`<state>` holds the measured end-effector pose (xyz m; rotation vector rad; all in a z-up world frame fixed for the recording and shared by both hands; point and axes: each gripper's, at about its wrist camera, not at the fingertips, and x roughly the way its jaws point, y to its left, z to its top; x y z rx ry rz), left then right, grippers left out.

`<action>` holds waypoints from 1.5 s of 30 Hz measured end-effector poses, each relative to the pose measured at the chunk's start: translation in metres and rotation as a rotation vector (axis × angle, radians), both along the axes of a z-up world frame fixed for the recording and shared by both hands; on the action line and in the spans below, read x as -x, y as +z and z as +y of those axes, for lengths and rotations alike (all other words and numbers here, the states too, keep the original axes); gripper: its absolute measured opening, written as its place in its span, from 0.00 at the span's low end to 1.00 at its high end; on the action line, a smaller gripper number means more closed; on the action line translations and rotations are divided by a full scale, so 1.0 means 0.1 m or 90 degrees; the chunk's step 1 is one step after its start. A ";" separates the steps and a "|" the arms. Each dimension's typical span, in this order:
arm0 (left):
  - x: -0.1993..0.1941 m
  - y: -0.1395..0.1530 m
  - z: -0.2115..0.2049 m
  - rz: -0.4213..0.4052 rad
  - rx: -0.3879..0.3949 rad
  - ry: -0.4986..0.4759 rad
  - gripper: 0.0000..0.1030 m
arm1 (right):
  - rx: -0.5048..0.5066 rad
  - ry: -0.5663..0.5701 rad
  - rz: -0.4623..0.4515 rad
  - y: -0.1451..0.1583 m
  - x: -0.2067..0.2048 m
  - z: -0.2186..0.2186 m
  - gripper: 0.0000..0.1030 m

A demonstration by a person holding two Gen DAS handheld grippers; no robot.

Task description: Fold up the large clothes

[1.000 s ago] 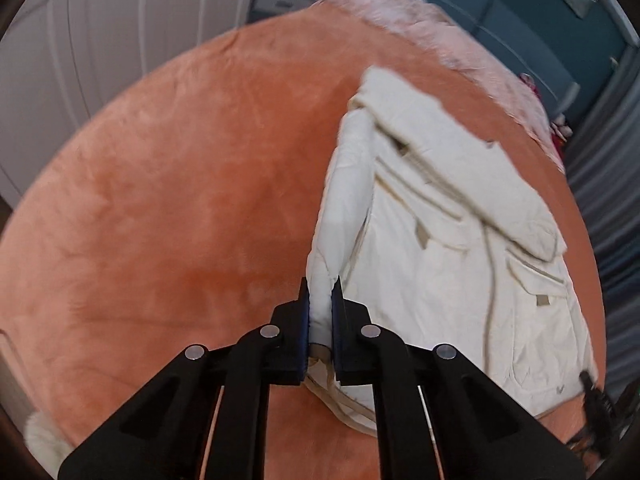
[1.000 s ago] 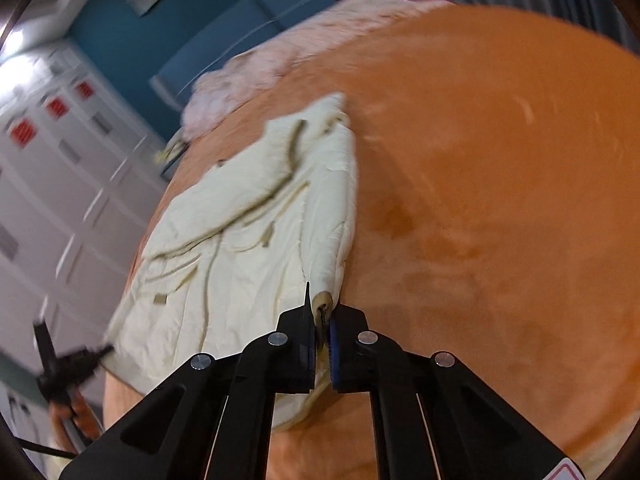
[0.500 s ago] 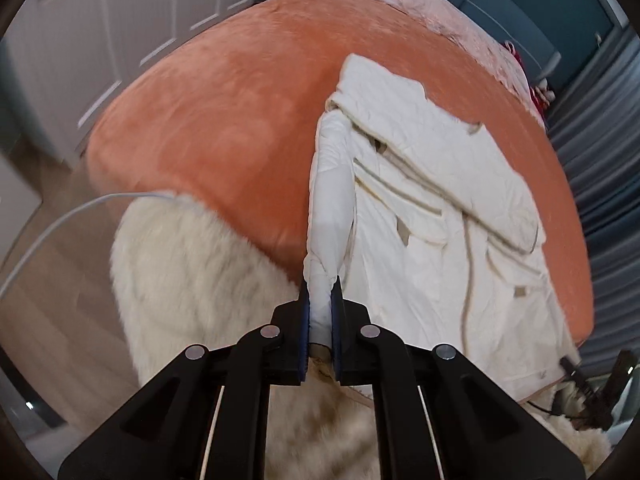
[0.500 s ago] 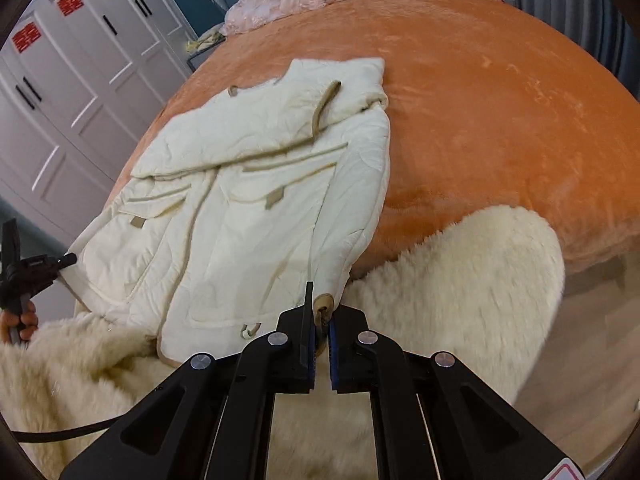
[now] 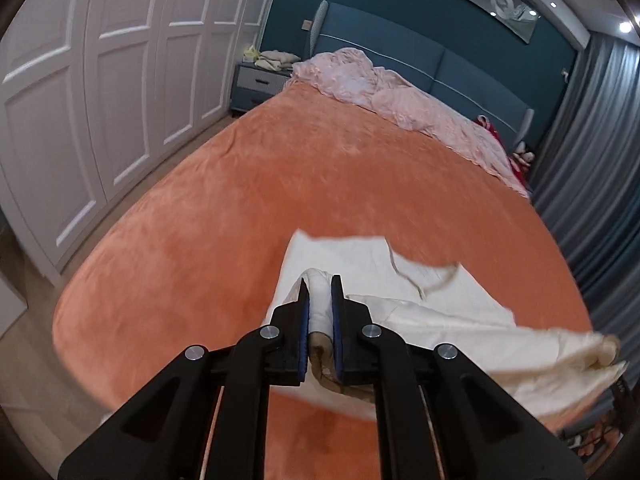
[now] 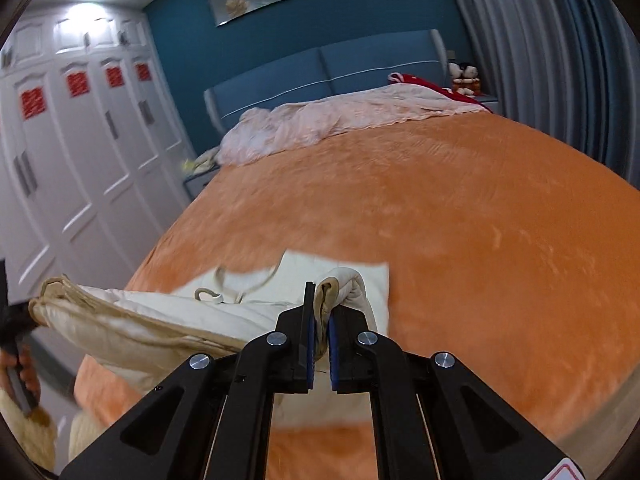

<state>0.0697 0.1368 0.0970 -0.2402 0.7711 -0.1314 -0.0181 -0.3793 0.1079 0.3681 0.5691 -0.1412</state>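
— Where was the coat [image 5: 420, 316] at that moment?

— At the foot end of the bed, over the orange blanket [image 5: 280, 184]. I had its near edge lifted off the bed; the far part lay on the blanket, and its far edge was blurred.

— And your grippers?

— My left gripper [image 5: 320, 296] was clamped on a rolled, padded corner of the cream fabric, tan trim showing between the blue pads. My right gripper [image 6: 319, 302] was pinching the other corner in the same way, a fat fold bulging over the top of its right finger.

— Which way did the garment run?

— The raised edge stretched crosswise between my two hands, so its long axis lay across the bed. From that edge the cloth pointed away from me, toward the blue headboard [image 5: 440, 68]. A drawcord [image 6: 240, 284] looped loosely on its upper side.

— Anything else around?

— A rumpled pink quilt [image 5: 392, 100] sat well apart from the coat, up by the headboard. White wardrobe doors [image 5: 100, 92] lined the left of the room, grey curtains [image 6: 540, 40] the right.
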 end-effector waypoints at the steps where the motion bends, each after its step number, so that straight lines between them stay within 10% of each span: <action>1: -0.12 -0.04 -0.05 0.005 -0.009 0.003 0.09 | -0.004 -0.008 0.001 -0.02 -0.12 -0.01 0.05; 4: -0.51 -0.21 -0.23 0.018 -0.054 0.033 0.17 | -0.036 -0.037 0.005 -0.10 -0.45 -0.08 0.07; 8: -0.71 -0.23 -0.27 -0.027 -0.113 0.116 0.72 | -0.093 -0.054 -0.061 -0.01 -0.49 -0.08 0.25; 11: -0.69 -0.15 -0.24 -0.047 -0.088 0.098 0.82 | -0.047 -0.087 -0.136 0.15 -0.32 0.00 0.59; 13: -0.72 -0.14 -0.22 -0.045 -0.084 0.089 0.85 | -0.017 -0.087 -0.144 0.19 -0.30 0.04 0.62; 31: -1.47 -1.33 -0.37 0.179 0.017 0.033 0.85 | -0.035 -0.056 0.120 -1.01 -1.25 -0.19 0.62; 34: -1.57 -1.43 -0.37 0.199 0.055 0.023 0.64 | -0.067 -0.033 0.137 -1.12 -1.42 -0.20 0.53; 36: -1.62 -1.45 -0.36 0.208 0.075 0.025 0.33 | -0.068 -0.020 0.152 -1.14 -1.52 -0.18 0.09; 37: -1.64 -1.41 -0.35 0.207 0.084 0.025 0.19 | -0.072 -0.019 0.146 -1.10 -1.54 -0.18 0.08; 45: -1.70 -0.81 -0.45 0.083 0.046 0.036 0.12 | -0.010 -0.050 0.019 -0.55 -1.63 -0.14 0.05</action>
